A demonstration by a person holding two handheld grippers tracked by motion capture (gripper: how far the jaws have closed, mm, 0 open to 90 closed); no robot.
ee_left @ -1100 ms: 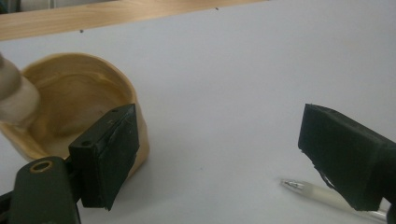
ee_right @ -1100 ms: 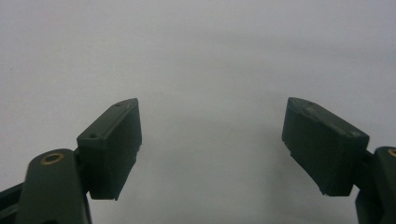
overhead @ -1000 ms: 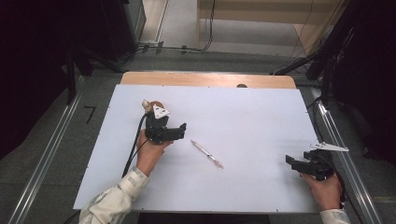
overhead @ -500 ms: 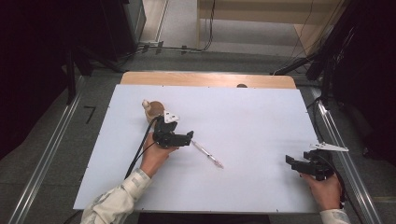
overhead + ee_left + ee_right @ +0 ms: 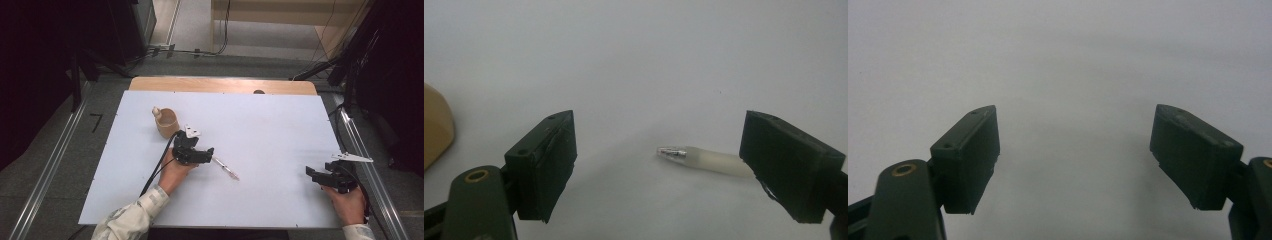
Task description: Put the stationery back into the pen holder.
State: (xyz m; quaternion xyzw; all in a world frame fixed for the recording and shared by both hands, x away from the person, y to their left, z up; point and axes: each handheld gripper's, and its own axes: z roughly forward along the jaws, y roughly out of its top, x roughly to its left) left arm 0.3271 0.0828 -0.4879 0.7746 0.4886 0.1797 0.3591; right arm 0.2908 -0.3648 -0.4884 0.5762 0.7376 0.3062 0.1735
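Basically, slim translucent white pen with small metal tip (image 5: 704,159) lies flat mid white table (image 5: 280,130), tip poking between spread jaws of left gripper (image 5: 659,167). Right gripper (image 5: 1075,160) gapes wide, holding nothing, near right edge. Tan wooden cup (image 5: 166,123) stands behind left gripper.

High view looks down over the whole table (image 5: 280,125); each claw cam sits low, skimming that same white top. Left one shares the pen (image 5: 704,159).

White-topped bench (image 5: 280,125) with wooden far edge, grey floor (image 5: 45,150), black cables (image 5: 190,51), dark surroundings, pale wooden furniture (image 5: 280,10) behind
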